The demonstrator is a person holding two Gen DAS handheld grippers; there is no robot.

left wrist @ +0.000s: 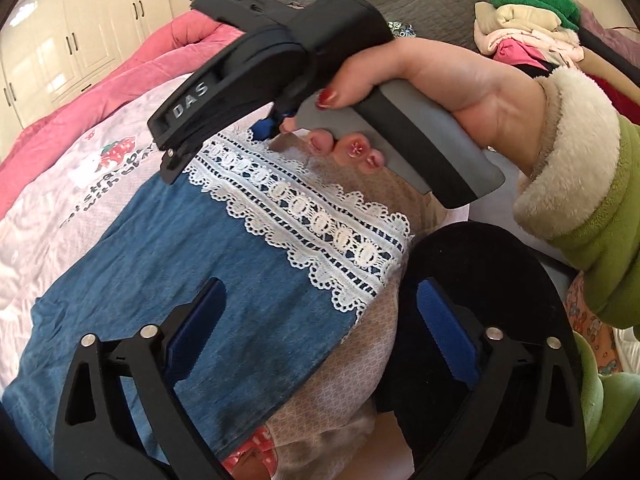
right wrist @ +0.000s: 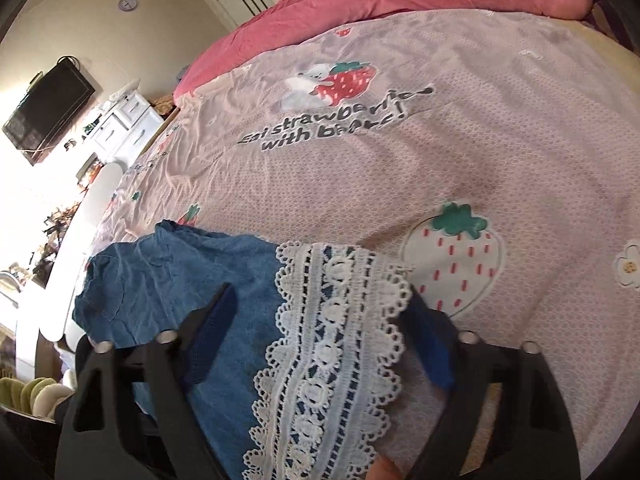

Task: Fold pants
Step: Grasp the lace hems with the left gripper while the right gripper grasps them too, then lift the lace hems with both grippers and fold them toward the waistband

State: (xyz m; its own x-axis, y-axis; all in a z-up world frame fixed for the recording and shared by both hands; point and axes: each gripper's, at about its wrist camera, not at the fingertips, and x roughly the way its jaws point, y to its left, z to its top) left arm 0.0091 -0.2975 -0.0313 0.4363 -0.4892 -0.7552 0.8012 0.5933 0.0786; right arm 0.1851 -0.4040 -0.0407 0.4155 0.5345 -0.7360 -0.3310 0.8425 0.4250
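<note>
We have one pair of blue denim pants lying flat on the pink strawberry bedsheet, its white lace hem running from about ten o'clock to four o'clock in the left wrist view.

Our left gripper hangs over the denim near the hem at six o'clock, tongs spread wide, nothing pinched; one blue pad sits above the cloth and the other is off the hem's end, over the bedding. Our right gripper straddles the lace hem, tongs also apart. We cannot tell whether its pads touch the fabric; they do not appear to press it.

What could go wrong, as we judge it: the lace is thin and open, so a pinch on the trim alone may slip, or catch only the top layer and leave the lower one behind. With one left pad over the bedding, closing there could gather sheet along with denim, dragging it into the fold. If our two grips land at uneven points along the hem, the fold will skew.

Counting: two grippers, four blue pads in all, one right hand in a green sleeve. One pink quilt lies at ten o'clock, one heap of clothes at one o'clock, one wall television at nine o'clock in the right wrist view.
</note>
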